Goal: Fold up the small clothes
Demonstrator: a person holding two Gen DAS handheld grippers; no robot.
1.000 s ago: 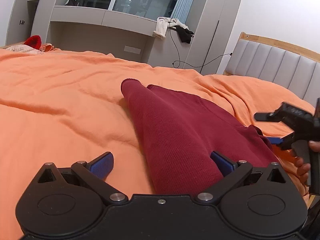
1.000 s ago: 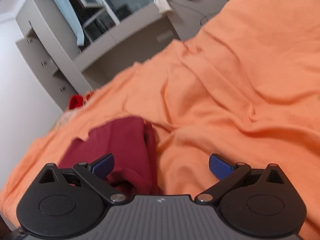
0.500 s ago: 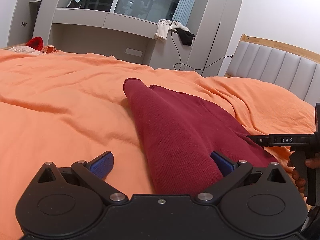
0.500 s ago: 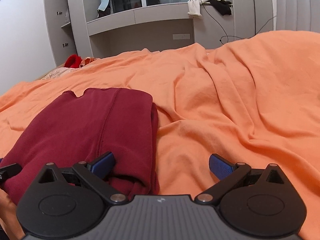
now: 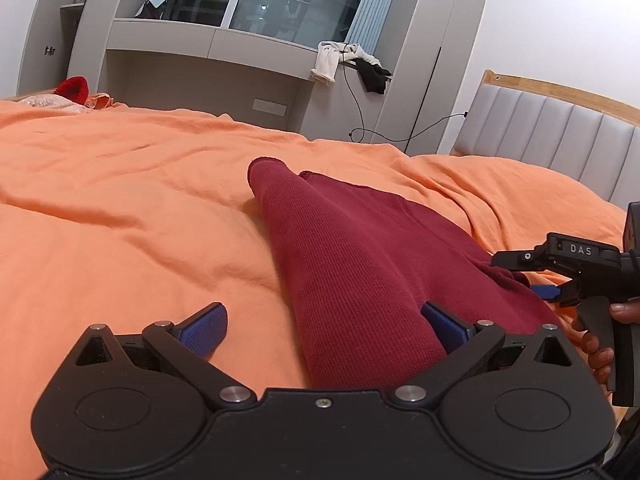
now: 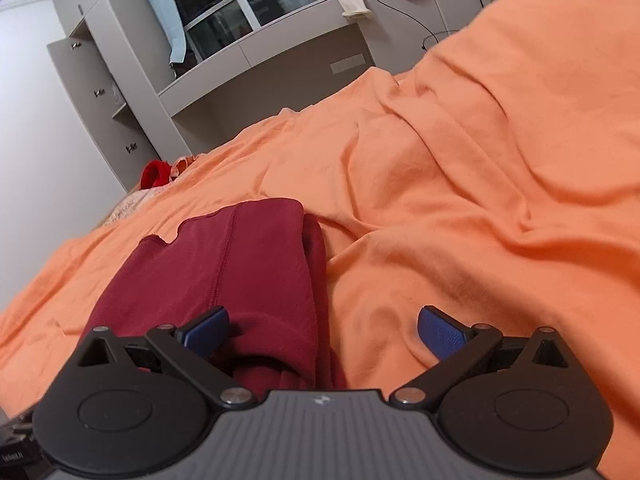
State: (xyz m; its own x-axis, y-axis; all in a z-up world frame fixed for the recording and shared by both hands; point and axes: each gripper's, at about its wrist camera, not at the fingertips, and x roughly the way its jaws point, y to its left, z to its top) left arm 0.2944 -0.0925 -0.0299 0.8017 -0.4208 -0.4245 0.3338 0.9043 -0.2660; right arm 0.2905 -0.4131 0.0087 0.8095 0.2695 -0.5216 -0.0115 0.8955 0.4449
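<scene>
Both tools are gaping wide: the left tool point(image 5: 323, 326) and right tool point(image 6: 323, 326) are each straddling an edge of the maroon garment point(image 5: 360, 256) lying on the orange bed point(image 5: 120, 208).

Dark red ribbed-knit garment point(image 5: 360, 264), plain orange bedsheet point(image 5: 120, 208), black left gripper point(image 5: 324, 326) with blue pads point(image 5: 204, 322), black-and-grey right gripper point(image 6: 322, 330), pale grey panelled headboard point(image 5: 560, 136) with light wood trim, grey cabinets point(image 5: 208, 40), bright red item point(image 5: 73, 87).

"DAS" on right gripper point(image 5: 536, 276)
</scene>
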